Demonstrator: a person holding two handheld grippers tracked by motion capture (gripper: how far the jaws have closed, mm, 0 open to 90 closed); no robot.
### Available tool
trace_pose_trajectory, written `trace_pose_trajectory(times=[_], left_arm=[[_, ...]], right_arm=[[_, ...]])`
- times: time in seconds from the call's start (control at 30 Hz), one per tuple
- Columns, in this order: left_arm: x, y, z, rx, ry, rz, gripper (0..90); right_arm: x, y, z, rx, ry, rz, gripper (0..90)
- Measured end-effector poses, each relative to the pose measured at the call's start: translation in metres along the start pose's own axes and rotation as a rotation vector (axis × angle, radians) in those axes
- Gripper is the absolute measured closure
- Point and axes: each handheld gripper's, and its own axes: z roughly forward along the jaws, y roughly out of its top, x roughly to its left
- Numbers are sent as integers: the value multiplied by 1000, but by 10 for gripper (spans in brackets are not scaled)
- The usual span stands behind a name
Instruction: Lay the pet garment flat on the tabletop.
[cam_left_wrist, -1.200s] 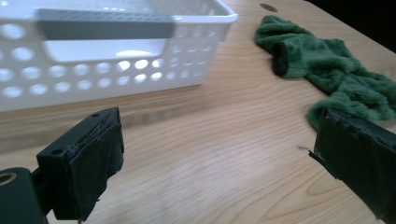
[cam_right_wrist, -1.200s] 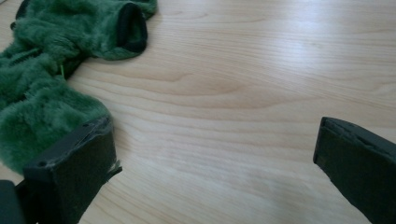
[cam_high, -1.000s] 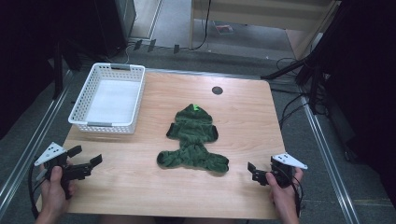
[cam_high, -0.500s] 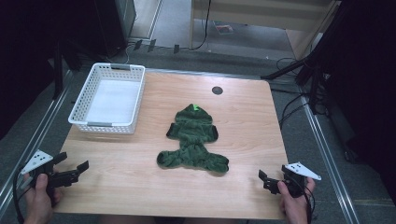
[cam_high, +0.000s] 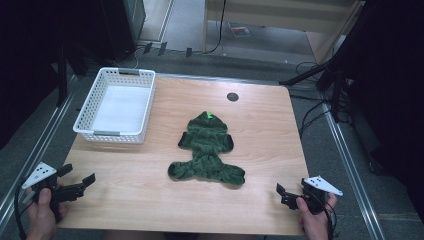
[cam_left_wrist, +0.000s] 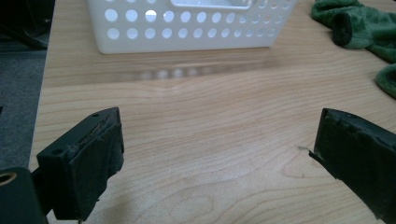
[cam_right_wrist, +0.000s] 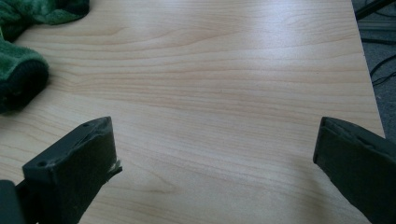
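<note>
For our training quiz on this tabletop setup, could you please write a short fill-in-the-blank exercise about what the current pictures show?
1. The white basket near the table's far-left corner holds ____.
2. The garment lying mid-table is coloured ____.
3. The left gripper and right gripper both have their jaws ____.
4. Between the right gripper's jaws, the right gripper view shows bare ____.

Missing words: nothing; green; open; table

A wooden table (cam_high: 260, 130) carries a white basket (cam_high: 85, 120) (far-left corner) and a green garment (cam_high: 207, 150).
</note>
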Motion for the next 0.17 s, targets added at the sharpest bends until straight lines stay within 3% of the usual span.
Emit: trace_pose_trajectory(times=[0.17], left_arm=[[-1,0,2,9,4,12,18]], right_arm=[[0,0,1,2,0,3,0]])
